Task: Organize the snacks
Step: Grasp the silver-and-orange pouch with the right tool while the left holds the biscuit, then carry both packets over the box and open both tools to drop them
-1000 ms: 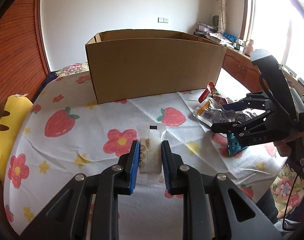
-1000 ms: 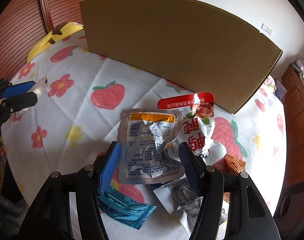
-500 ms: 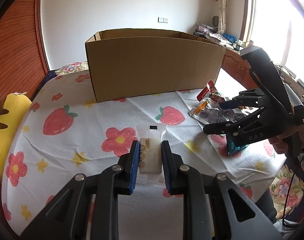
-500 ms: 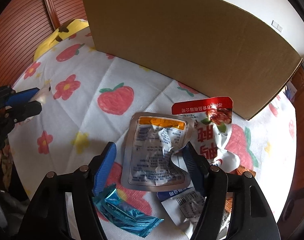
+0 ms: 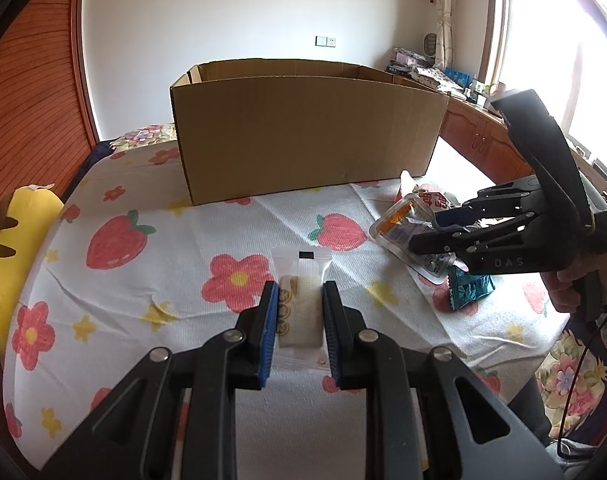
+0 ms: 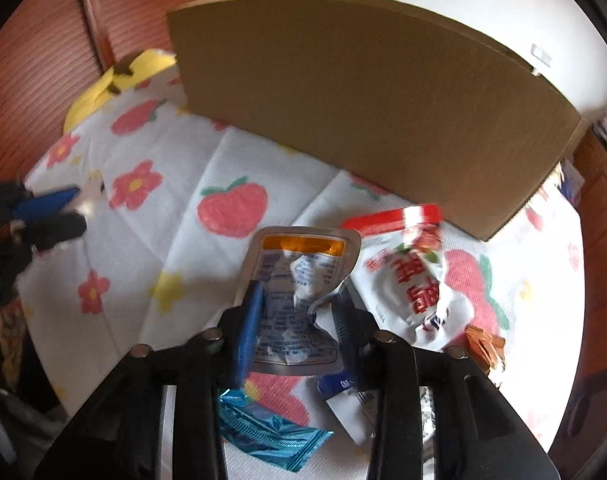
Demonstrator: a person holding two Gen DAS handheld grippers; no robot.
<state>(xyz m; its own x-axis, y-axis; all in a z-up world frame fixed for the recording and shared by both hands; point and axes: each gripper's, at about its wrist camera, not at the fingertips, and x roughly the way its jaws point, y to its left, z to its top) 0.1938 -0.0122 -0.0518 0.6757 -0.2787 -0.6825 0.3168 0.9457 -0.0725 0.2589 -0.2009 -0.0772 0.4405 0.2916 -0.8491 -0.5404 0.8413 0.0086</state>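
Note:
A large open cardboard box [image 5: 303, 132] stands at the back of the table; it also shows in the right wrist view [image 6: 363, 92]. My left gripper [image 5: 301, 300] is shut on a clear pack of cream biscuits [image 5: 299, 292] and holds it above the flowered cloth. My right gripper [image 6: 299, 308] has closed on a crumpled silver pouch with an orange band [image 6: 299, 280]; the pouch [image 5: 407, 232] and the right gripper [image 5: 443, 228] also show at the right of the left wrist view.
A red and white snack bag [image 6: 407, 264], a teal wrapper [image 6: 263, 428], an orange wrapper [image 6: 483, 348] and a white pack [image 6: 351, 400] lie around the pouch. A yellow plush toy [image 5: 3, 256] sits at the table's left edge.
My right gripper's jaws have narrowed from wide open onto the silver pouch. My left gripper has kept hold of the biscuit pack and hardly moved.

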